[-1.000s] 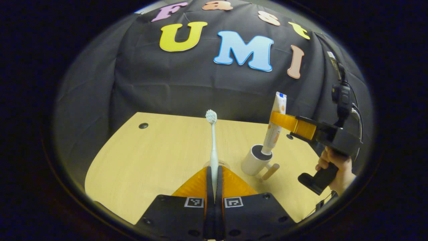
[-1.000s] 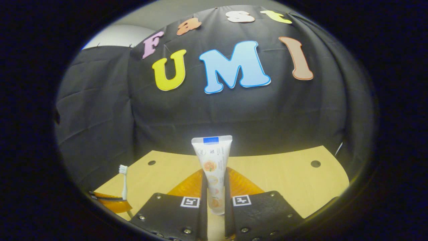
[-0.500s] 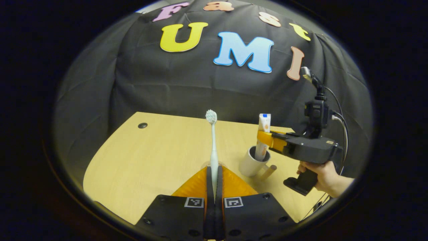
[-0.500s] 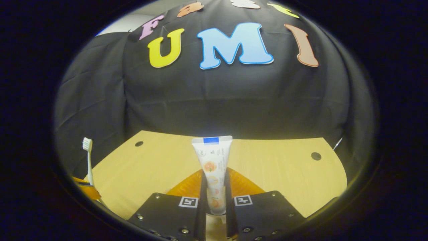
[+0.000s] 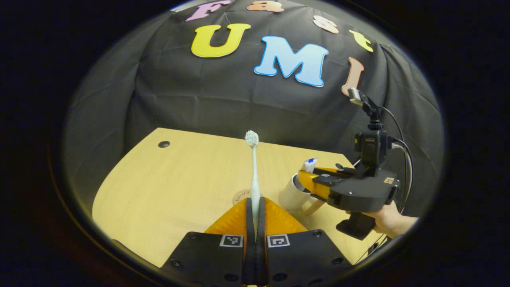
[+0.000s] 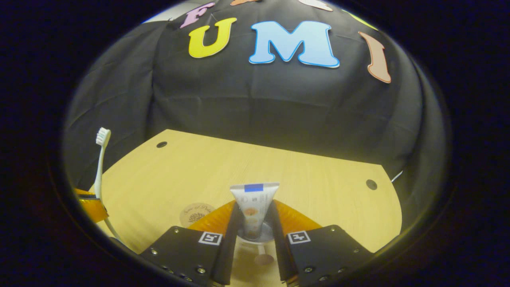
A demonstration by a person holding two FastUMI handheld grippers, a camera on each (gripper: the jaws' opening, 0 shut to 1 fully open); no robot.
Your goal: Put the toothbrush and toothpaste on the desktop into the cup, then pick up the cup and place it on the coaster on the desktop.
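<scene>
Where a second ago the toothpaste (image 6: 253,207) stood high above the cup (image 5: 290,195) in the right gripper (image 6: 255,223), it now sits lower, its bottom end down inside the cup's mouth. That gripper's fingers have spread apart on either side of the tube; whether they touch it cannot be told.

The desk (image 5: 171,187) carries the white cup near its right side, beside the coaster (image 6: 196,213), which lies flat just left of the cup. In the left gripper view the right gripper's body hides most of the cup and all but the tube's top.

The left gripper (image 5: 255,207) is clamped tight on the toothbrush (image 5: 254,171), as before; the brush stands upright, bristles on top, its lower handle hidden between the fingers.

A hand (image 5: 388,221) grips the right gripper's handle, cut off at the edge.
</scene>
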